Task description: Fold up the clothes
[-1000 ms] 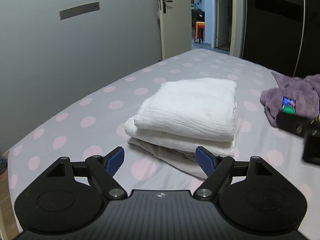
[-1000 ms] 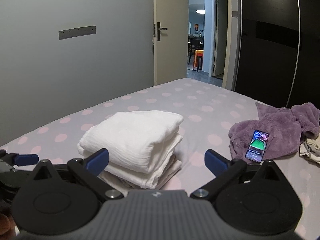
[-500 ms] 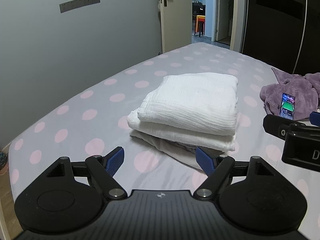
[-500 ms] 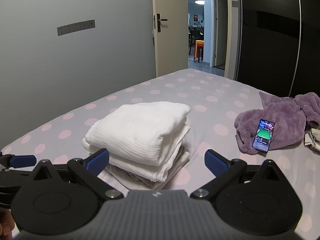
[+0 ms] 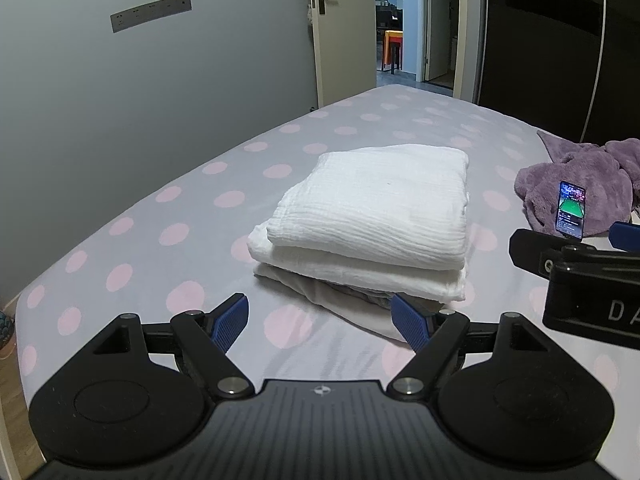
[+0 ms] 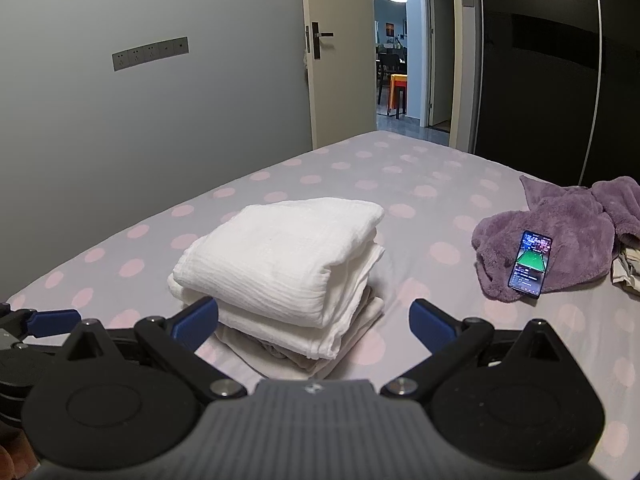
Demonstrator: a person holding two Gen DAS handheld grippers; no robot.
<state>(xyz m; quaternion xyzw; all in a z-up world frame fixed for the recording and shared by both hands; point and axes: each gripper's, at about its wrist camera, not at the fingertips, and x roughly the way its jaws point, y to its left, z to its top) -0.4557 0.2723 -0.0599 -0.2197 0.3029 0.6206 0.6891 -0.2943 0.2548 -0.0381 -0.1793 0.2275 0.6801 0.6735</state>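
Left to right: our left gripper [image 5: 320, 322] hangs spread and empty just short of the stack of folded white crinkled cloths [image 5: 368, 236] on the grey pink-dotted bedsheet [image 5: 192, 216]. Our right gripper [image 6: 314, 322] is equally splayed, holding nothing. Next is probably the crumpled purple fleece garment [image 6: 560, 236]; we should first move aside the lit phone [image 6: 530, 264] resting on it.

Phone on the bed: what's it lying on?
The phone, screen lit, lies on a crumpled purple fleece garment on the dotted sheet. What the fleece covers under the phone cannot be seen.
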